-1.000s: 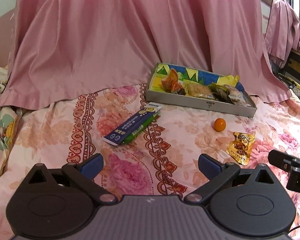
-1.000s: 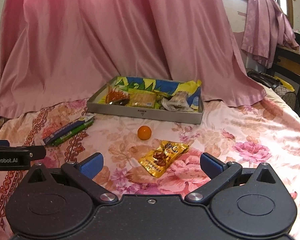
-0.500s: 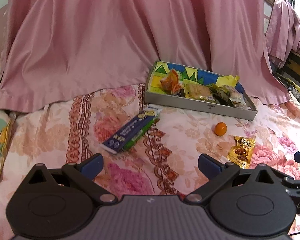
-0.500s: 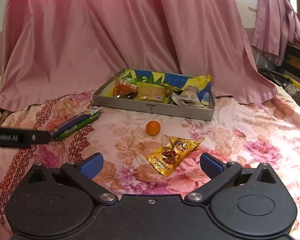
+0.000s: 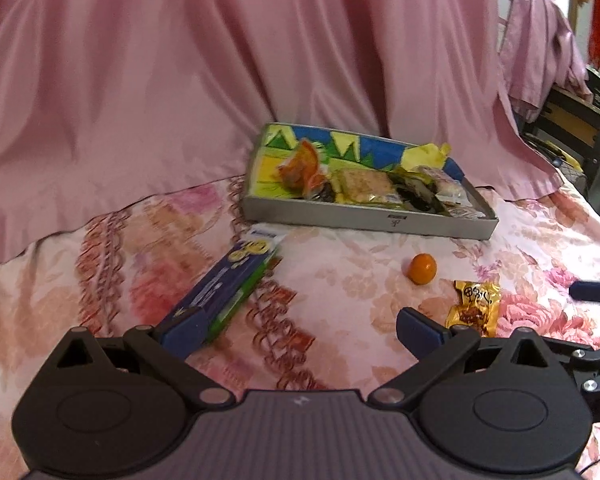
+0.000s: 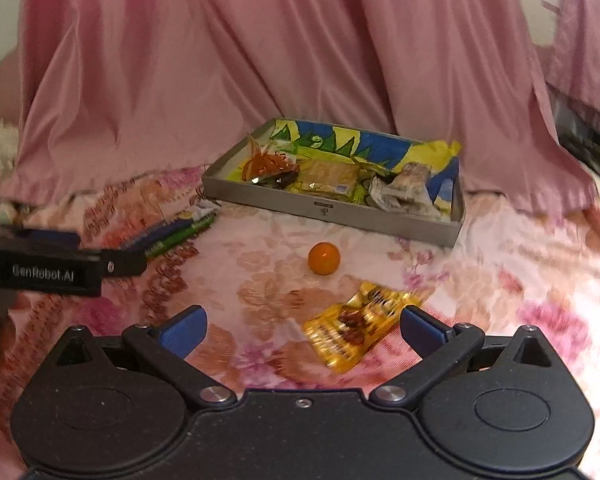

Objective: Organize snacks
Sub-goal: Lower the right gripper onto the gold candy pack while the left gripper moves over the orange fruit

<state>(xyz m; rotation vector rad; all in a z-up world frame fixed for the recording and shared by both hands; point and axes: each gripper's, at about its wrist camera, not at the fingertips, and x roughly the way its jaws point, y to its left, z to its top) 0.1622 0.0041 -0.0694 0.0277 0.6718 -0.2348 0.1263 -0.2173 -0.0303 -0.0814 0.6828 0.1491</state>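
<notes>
A grey tray [image 5: 364, 218] [image 6: 332, 212] with several snack packets stands at the back of the floral bedspread. A blue and green packet [image 5: 224, 284] [image 6: 172, 234], a small orange ball [image 5: 421, 269] [image 6: 324, 258] and a yellow packet [image 5: 476, 306] [image 6: 356, 326] lie loose in front of it. My left gripper [image 5: 300, 330] is open and empty, its left fingertip just before the blue packet's near end. My right gripper [image 6: 302, 328] is open and empty, with the yellow packet lying between its fingers, nearer the right one.
A pink curtain [image 5: 220, 80] hangs behind the tray. Furniture [image 5: 572, 128] stands at the far right. The other gripper shows at the right edge of the left wrist view [image 5: 592, 292] and at the left edge of the right wrist view [image 6: 52, 268].
Both grippers have moved forward and down toward the loose snacks. The blue packet now sits at my left fingertip and the yellow packet between my right fingers.
</notes>
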